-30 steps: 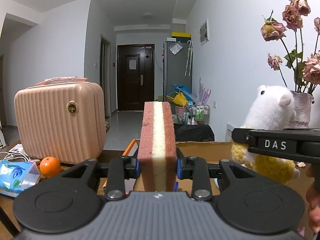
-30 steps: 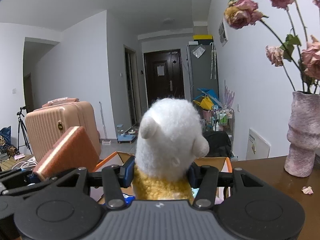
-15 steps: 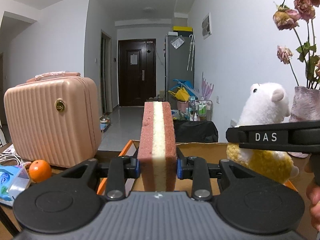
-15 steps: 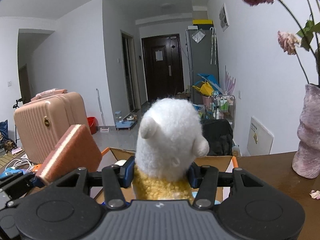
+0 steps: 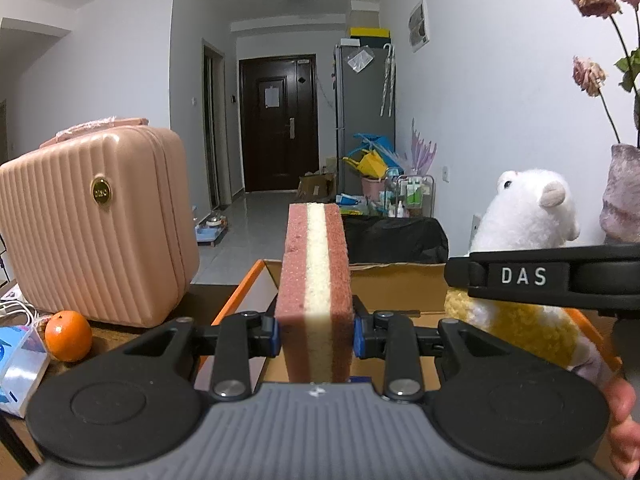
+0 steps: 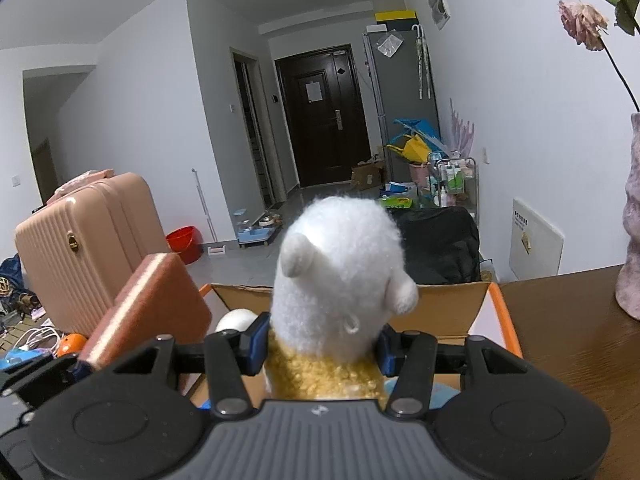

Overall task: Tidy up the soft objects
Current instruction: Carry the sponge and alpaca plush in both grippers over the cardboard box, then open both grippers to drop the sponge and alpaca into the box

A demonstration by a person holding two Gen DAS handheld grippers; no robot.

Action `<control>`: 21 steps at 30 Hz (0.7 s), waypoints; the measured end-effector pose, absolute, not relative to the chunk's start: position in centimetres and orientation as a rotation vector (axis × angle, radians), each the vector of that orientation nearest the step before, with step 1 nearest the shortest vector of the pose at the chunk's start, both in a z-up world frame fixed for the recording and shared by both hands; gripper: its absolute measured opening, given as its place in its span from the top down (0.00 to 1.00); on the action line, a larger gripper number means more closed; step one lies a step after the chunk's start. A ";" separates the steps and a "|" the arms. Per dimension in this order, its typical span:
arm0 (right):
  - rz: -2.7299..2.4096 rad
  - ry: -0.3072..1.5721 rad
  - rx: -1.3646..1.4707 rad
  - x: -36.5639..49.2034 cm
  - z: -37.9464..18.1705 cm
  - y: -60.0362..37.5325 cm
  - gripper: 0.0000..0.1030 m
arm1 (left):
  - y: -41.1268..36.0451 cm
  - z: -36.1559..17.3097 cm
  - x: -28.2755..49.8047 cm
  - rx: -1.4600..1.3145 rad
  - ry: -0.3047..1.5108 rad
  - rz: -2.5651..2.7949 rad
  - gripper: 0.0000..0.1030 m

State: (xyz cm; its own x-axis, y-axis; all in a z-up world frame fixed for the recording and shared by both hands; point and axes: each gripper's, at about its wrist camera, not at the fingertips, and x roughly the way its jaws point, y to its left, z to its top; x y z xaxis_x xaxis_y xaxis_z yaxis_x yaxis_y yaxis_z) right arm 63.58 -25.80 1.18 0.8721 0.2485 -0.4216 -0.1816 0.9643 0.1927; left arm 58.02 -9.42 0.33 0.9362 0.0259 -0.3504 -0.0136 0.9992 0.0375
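The left claw (image 5: 315, 338) is closed on a sponge (image 5: 315, 300), pink on both sides with a pale layer in the middle, and holds it upright on its edge. The right claw (image 6: 320, 350) is closed around the yellow body of a white plush toy (image 6: 340, 280), whose head stands above the pads. Both things are in the air, over the near side of an open cardboard box (image 6: 444, 312) with orange edges that stands on the brown table (image 6: 560, 340). Inside the box I see something round and white (image 6: 236, 318) at the left and a bit of blue lower down, but I cannot tell what they are.

I think the step in hand is to bring both soft things over the box and put them in. To do it well, each claw should go past the near wall of the box before it goes down, so that nothing catches on the cardboard. The two claws are close, side by side, so it is better to keep them apart and release one after the other. The sponge would lie steadier if it is tilted flat first. The toy is soft and may stick to the pads, so open wide and lift straight. The vase (image 5: 624, 192) with dry flowers stands near on the right; the right arm must not swing there.
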 end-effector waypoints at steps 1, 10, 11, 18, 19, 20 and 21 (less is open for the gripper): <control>0.226 0.457 0.147 63.6 1.1 -25.7 0.51 | -9.3 0.2 58.2 0.033 0.364 0.023 0.69; 0.215 0.450 0.127 63.6 0.7 -25.3 0.48 | -9.0 -0.3 58.8 0.033 0.395 0.023 0.69; 0.215 0.458 0.130 63.7 0.6 -25.3 0.47 | -8.9 -0.3 58.9 0.032 0.398 0.025 0.68; 0.173 0.461 0.130 63.8 0.7 -25.4 0.16 | -8.0 -0.2 59.1 0.010 0.401 0.055 0.32; 0.160 0.455 0.130 63.8 0.7 -25.4 0.09 | -8.0 -0.2 59.1 0.008 0.401 0.065 0.23; 0.146 0.448 0.131 63.7 0.8 -25.5 0.07 | -8.0 -0.2 59.0 0.007 0.400 0.081 0.15; 0.135 0.443 0.130 63.6 0.9 -25.5 0.03 | -8.0 -0.1 59.0 0.011 0.398 0.101 0.10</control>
State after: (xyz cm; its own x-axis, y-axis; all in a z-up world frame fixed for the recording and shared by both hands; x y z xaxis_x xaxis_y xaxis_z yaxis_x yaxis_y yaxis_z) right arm 63.65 -25.55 0.86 0.8950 0.1578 -0.4172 -0.1016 0.9829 0.1539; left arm 58.99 -8.01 -0.15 0.9169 0.1006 -0.3863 -0.0963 0.9949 0.0303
